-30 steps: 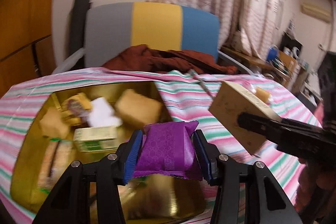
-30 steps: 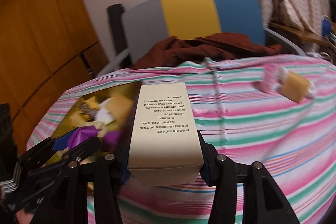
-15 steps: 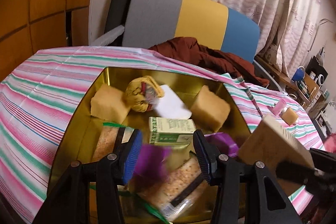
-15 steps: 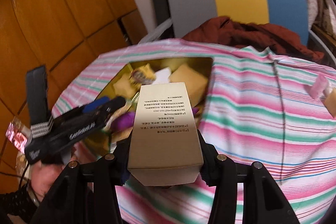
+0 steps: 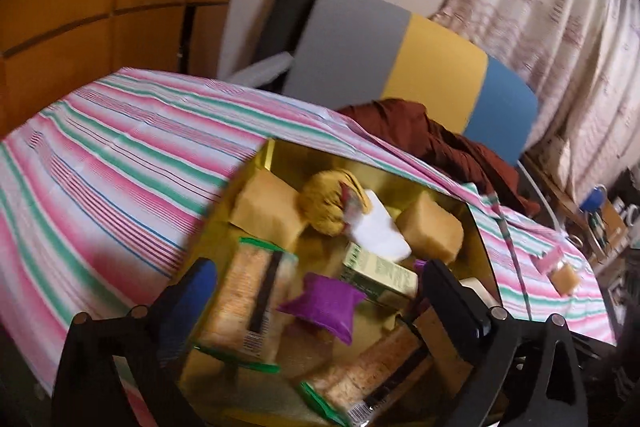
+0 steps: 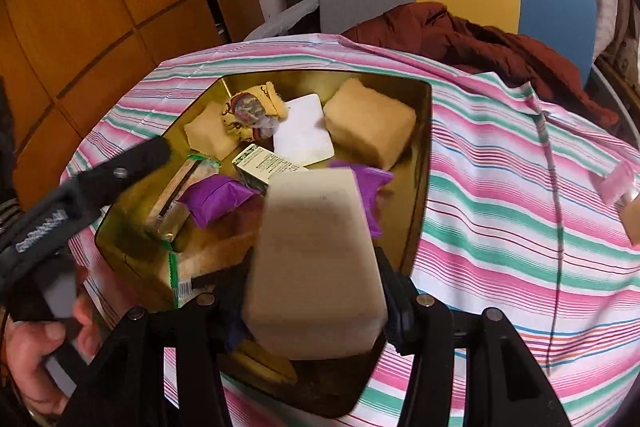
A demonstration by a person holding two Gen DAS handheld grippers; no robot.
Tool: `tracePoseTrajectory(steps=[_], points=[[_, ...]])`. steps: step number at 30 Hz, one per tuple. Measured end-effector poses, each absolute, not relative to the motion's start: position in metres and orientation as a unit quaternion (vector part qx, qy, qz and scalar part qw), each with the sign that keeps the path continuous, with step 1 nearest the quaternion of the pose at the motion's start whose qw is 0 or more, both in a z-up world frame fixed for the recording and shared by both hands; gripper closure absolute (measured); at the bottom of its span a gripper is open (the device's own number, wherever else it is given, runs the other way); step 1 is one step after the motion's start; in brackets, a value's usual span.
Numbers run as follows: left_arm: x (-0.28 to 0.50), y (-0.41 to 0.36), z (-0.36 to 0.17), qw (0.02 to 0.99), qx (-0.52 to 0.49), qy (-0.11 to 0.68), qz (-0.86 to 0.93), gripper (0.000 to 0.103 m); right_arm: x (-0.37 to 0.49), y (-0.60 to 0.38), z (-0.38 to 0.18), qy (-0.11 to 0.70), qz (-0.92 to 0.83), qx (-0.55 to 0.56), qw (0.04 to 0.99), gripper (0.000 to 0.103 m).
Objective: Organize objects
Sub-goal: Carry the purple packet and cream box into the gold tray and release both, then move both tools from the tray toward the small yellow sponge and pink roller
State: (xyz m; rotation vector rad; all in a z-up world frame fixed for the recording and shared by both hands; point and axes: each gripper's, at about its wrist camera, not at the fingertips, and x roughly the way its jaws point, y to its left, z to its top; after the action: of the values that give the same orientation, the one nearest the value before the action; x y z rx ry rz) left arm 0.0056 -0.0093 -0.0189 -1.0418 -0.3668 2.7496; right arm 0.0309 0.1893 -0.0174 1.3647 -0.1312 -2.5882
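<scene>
Tablecloth (image 6: 500,187): striped; lying under the tin.
Gold tin (image 6: 420,163): holding snacks.
Beige box (image 6: 316,259): hanging over the tin.
Right gripper (image 6: 312,311): jaws opening, still flanking the box.
Left gripper (image 5: 316,291): jaws opening wide, gripping nothing.
Purple packet (image 5: 324,307): lying inside the tin.
</scene>
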Motion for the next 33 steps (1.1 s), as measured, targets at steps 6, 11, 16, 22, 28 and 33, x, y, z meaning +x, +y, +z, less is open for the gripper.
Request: tracePoseTrajectory(steps=[6, 11, 16, 22, 28, 33], points=[[0.013, -0.018, -0.007, 0.071, -0.319, -0.128, 0.936, 0.0, 0.048, 0.206, 0.009, -0.077, -0.899, 0.416, 0.117, 0.046], [0.018, -0.012, -0.003, 0.065, -0.31, -0.119, 0.941, 0.0, 0.05, 0.189, 0.006, -0.051, -0.886, 0.437, 0.147, 0.068], [0.021, -0.008, -0.003, 0.065, -0.315, -0.116, 0.94, 0.0, 0.04, 0.185, -0.015, -0.074, -0.867, 0.465, 0.159, 0.069], [0.02, -0.007, -0.006, 0.061, -0.326, -0.114, 0.936, 0.0, 0.042, 0.196, -0.005, -0.112, -0.876, 0.437, 0.173, 0.069], [0.018, 0.004, -0.01, 0.069, -0.339, -0.104, 0.932, 0.0, 0.048, 0.219, 0.01, -0.111, -0.897, 0.408, 0.127, 0.068], [0.019, 0.02, -0.009, 0.086, -0.346, -0.088, 0.93, 0.0, 0.047, 0.252, 0.009, -0.126, -0.902, 0.405, 0.078, 0.067]])
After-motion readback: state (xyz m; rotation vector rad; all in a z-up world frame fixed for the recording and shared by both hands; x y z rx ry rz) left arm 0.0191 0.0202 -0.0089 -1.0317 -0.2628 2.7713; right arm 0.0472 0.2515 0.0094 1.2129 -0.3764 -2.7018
